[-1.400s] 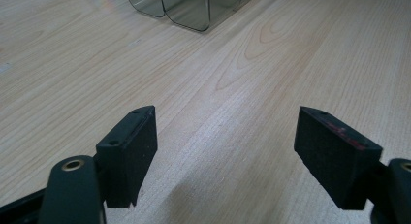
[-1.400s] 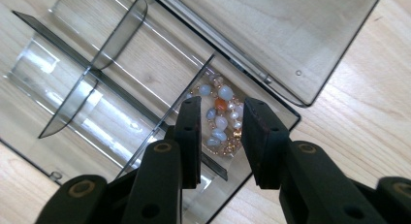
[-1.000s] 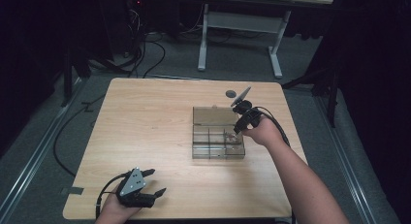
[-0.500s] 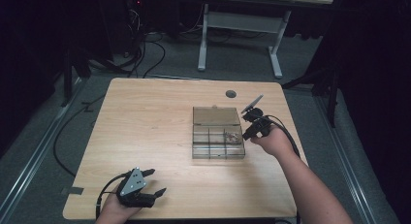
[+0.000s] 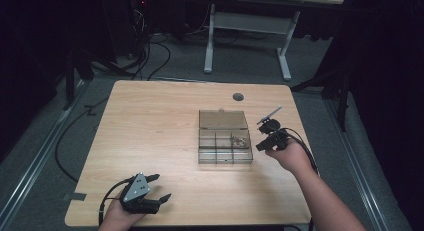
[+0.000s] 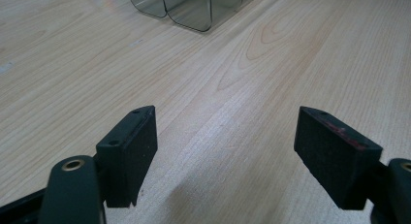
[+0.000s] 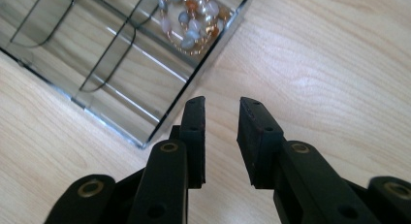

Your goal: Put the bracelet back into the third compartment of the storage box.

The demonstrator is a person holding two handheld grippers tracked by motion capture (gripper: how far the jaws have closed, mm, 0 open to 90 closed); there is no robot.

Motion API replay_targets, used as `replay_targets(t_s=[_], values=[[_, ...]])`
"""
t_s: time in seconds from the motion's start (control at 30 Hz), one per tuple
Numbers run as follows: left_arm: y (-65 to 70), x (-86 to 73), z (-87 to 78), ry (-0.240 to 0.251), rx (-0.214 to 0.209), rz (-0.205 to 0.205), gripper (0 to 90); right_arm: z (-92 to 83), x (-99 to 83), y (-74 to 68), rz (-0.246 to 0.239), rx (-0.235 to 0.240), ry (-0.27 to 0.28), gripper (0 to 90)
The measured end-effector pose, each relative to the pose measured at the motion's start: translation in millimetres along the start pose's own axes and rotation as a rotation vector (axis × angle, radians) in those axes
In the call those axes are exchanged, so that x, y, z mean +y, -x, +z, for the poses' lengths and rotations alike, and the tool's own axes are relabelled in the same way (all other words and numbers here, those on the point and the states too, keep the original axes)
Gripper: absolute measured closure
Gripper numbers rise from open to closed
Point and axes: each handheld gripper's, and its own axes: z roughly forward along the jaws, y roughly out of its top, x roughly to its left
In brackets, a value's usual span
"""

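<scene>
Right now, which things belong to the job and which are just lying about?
Job: organiser box, open; bead bracelet in its corner compartment; right gripper, beside the box, jaws narrowly apart, nothing between them.
Lying about: left gripper, open at the near edge; grommet.

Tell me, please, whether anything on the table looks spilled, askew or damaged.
Nothing stands out. The clear compartment box sits square on the table with its lid open, and the beaded bracelet lies inside one corner compartment. The right gripper hangs beside the box with nothing between its narrowly parted jaws.
</scene>
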Motion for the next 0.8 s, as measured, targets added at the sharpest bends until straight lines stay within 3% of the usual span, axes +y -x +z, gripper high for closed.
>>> replay_targets(t_s=[0.37,0.5,0.6,0.73,0.8], values=[[0.1,-0.1,-0.1,0.002,0.002,0.0,24.0,3.1,-16.3,-0.8,0.004,-0.007,0.019,68.4],[0.0,-0.1,-0.1,0.003,0.001,-0.002,24.0,4.4,-25.4,-1.6,0.01,0.006,0.062,67.6],[0.0,-0.1,-0.1,0.003,0.001,-0.002,24.0,4.5,-31.1,-4.8,-0.014,-0.033,0.064,65.5],[0.0,-0.1,-0.1,0.004,0.003,-0.003,24.0,1.7,-39.5,-6.3,0.005,-0.01,0.122,64.7],[-0.1,-0.1,-0.1,0.003,0.003,-0.003,24.0,2.0,-44.1,-8.3,-0.005,-0.024,0.132,64.2]])
